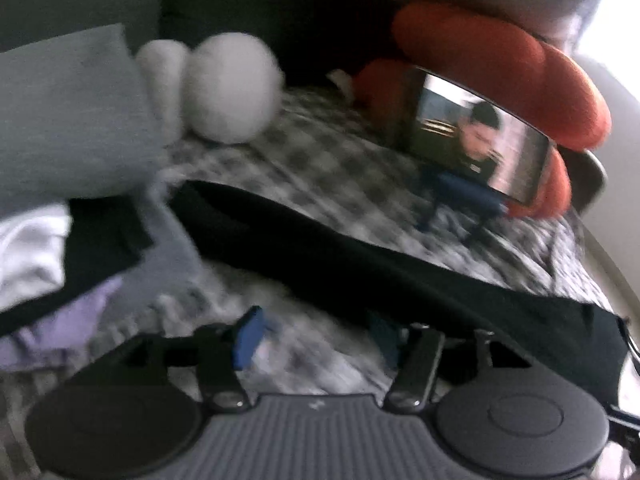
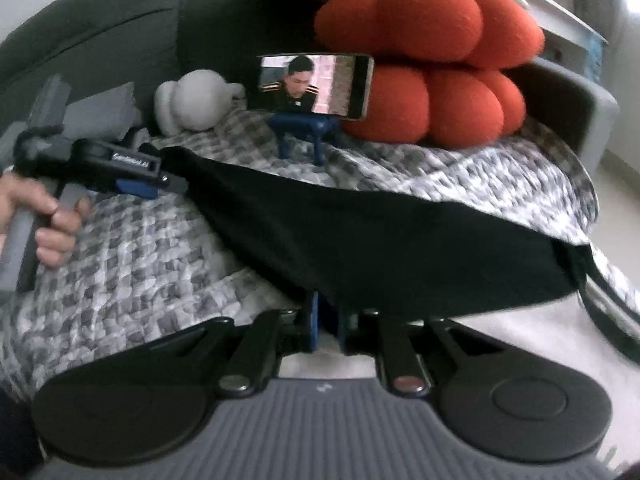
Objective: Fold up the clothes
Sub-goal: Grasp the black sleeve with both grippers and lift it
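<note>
Checkered bedding (image 2: 132, 256) carried one black garment (image 2: 360, 240), pinched at opposite edges by two tools: left tool (image 2: 168, 182), right tool (image 2: 326, 320).

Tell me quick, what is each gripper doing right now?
Left gripper: shut on the black garment.
Right gripper: shut on the same black garment.

Dim indoor light, blown-out window glare (image 1: 612, 20) top right; heavy motion blur, fisheye bending at edges
</note>
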`<control>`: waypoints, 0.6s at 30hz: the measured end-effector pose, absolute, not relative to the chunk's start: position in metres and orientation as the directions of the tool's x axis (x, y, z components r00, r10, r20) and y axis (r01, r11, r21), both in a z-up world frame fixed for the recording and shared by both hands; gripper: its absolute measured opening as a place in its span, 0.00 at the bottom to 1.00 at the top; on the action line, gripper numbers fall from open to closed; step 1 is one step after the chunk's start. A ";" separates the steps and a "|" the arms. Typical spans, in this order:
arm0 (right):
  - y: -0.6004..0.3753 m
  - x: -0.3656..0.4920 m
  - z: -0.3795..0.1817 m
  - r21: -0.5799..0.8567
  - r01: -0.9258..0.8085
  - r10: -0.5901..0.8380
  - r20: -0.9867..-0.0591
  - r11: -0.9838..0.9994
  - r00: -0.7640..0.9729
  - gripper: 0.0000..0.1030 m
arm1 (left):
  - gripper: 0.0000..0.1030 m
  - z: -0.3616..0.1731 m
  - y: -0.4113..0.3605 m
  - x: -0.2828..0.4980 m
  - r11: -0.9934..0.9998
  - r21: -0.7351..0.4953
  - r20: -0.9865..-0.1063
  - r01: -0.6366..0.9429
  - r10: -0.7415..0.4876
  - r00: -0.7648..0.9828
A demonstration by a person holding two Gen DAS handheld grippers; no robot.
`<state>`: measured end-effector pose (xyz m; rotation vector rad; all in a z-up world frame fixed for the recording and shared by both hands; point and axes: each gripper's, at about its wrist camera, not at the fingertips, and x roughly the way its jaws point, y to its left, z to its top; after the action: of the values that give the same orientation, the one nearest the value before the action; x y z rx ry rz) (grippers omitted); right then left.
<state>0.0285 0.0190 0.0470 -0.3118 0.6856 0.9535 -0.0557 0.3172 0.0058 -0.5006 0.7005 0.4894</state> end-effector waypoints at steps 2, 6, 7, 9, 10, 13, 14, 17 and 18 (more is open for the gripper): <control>0.028 0.030 0.053 0.049 -0.834 0.653 -0.647 0.550 0.392 0.16 | 0.62 0.003 0.320 -0.053 0.782 -0.241 -0.699 -0.575 0.271 0.661; 0.068 0.045 0.063 0.054 -0.864 0.699 -0.615 0.501 0.366 0.16 | 0.62 -0.001 0.318 -0.047 0.804 -0.151 -0.678 -0.576 0.340 0.652; 0.084 0.049 0.064 0.038 -0.879 0.703 -0.616 0.475 0.354 0.16 | 0.62 -0.002 0.318 -0.048 0.808 -0.139 -0.670 -0.573 0.349 0.656; 0.121 0.055 0.065 -0.003 -0.913 0.710 -0.628 0.407 0.319 0.16 | 0.62 -0.005 0.318 -0.050 0.822 -0.126 -0.650 -0.556 0.355 0.672; 0.141 0.057 0.065 -0.028 -0.932 0.711 -0.638 0.362 0.295 0.16 | 0.62 -0.006 0.318 -0.051 0.831 -0.118 -0.641 -0.544 0.355 0.681; 0.200 0.062 0.058 -0.091 -0.964 0.691 -0.681 0.249 0.242 0.16 | 0.60 -0.011 0.317 -0.055 0.856 -0.093 -0.614 -0.508 0.352 0.706; 0.214 0.064 0.055 -0.092 -0.969 0.687 -0.690 0.228 0.227 0.16 | 0.60 -0.012 0.318 -0.056 0.860 -0.094 -0.609 -0.501 0.349 0.712; 0.243 0.068 0.047 -0.087 -0.980 0.676 -0.713 0.177 0.186 0.16 | 0.57 -0.012 0.320 -0.057 0.865 -0.114 -0.594 -0.488 0.334 0.732; 0.250 0.069 0.044 -0.084 -0.983 0.672 -0.720 0.162 0.172 0.16 | 0.56 -0.013 0.322 -0.058 0.868 -0.132 -0.586 -0.479 0.322 0.744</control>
<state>0.0690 0.2500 0.0441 -0.6287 0.6081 1.2907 -0.0579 0.3216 -0.0127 -0.2835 0.5845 0.4452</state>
